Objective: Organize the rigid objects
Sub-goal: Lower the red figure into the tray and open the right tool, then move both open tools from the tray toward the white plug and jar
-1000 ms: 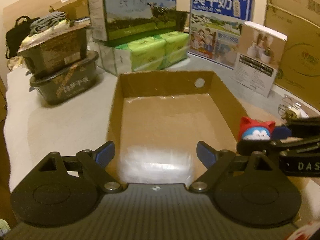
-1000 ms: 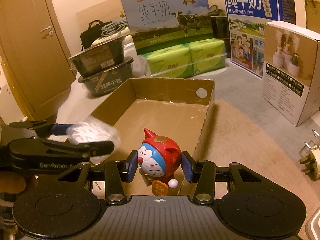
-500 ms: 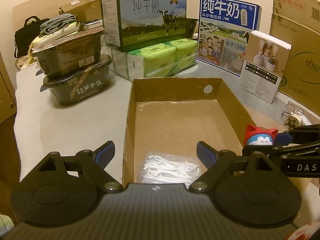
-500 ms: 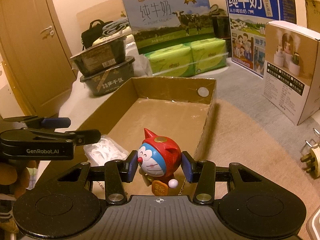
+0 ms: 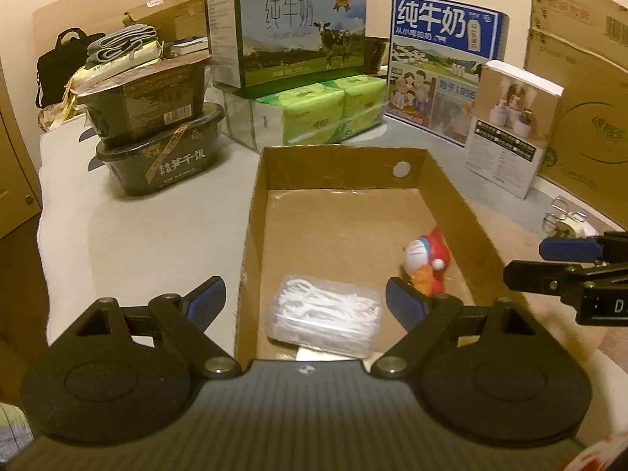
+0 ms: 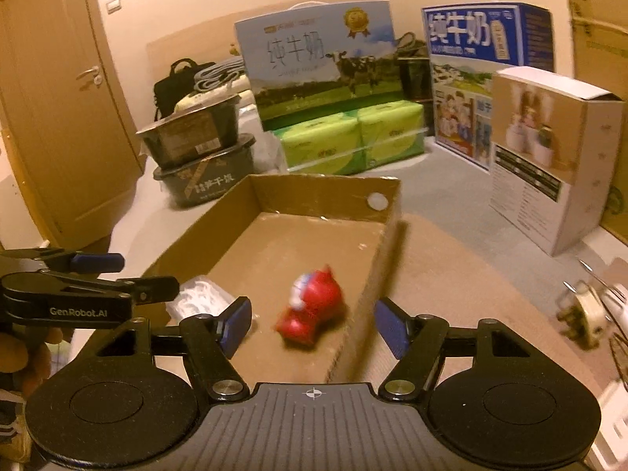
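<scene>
The right gripper is opening its jaws, and the red toy it held a moment ago now lies in the cardboard box, close to the right wall. The left gripper has its jaws wide apart with nothing in them, above the bag of white picks it dropped. Both things are put away. The far half of the box floor is bare, but its walls stand near both grippers.

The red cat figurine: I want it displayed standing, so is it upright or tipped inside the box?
Tipped. The figurine lies on its side on the cardboard box floor, blurred.
</scene>
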`<state>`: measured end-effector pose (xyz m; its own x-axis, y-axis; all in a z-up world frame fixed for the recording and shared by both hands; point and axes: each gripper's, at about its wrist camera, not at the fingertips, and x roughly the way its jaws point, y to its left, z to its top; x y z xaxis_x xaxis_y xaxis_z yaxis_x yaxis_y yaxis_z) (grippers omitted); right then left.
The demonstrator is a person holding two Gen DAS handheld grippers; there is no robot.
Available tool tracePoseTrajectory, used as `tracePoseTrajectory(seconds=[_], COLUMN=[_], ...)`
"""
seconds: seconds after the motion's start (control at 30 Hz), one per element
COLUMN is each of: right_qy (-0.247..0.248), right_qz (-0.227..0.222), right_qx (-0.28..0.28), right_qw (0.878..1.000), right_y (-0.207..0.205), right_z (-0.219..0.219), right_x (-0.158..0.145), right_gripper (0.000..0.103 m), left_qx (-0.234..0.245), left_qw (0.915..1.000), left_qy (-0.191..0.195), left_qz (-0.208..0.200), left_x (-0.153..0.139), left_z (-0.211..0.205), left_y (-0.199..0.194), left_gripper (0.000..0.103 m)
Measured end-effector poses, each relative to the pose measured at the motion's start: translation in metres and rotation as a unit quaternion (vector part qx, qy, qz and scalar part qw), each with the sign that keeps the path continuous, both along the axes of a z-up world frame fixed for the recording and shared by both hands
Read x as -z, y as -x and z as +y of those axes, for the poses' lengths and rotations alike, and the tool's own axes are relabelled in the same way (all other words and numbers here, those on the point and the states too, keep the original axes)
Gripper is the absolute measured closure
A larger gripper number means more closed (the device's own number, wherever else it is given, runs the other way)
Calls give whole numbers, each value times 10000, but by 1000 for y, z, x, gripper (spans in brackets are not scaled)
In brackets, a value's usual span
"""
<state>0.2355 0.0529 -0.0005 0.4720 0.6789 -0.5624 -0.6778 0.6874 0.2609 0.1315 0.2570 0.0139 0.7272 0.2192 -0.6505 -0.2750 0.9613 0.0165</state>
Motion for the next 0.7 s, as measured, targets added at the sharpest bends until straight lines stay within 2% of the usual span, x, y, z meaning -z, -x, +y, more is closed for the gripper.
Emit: tracePoseTrajectory(seconds=[0.1, 0.4, 0.7], right_qy=[-5, 181, 389], right_qz=[59, -150, -202], right_qx=[75, 350, 625], right_qw=[10000, 9991, 9971], right_y=[10, 51, 85], right_z=[-11, -52, -91], right_x=[-2, -13, -15], right_gripper=[34, 34, 34], left_qx=[8, 64, 192], left_qw=[10000, 9999, 9997], left_qy=[32, 102, 170], left_qz=[-26, -46, -48], left_x=[-4, -13, -22], left_z=[-8, -39, -82], left_y=[9, 38, 62], left_gripper=[16, 16, 16])
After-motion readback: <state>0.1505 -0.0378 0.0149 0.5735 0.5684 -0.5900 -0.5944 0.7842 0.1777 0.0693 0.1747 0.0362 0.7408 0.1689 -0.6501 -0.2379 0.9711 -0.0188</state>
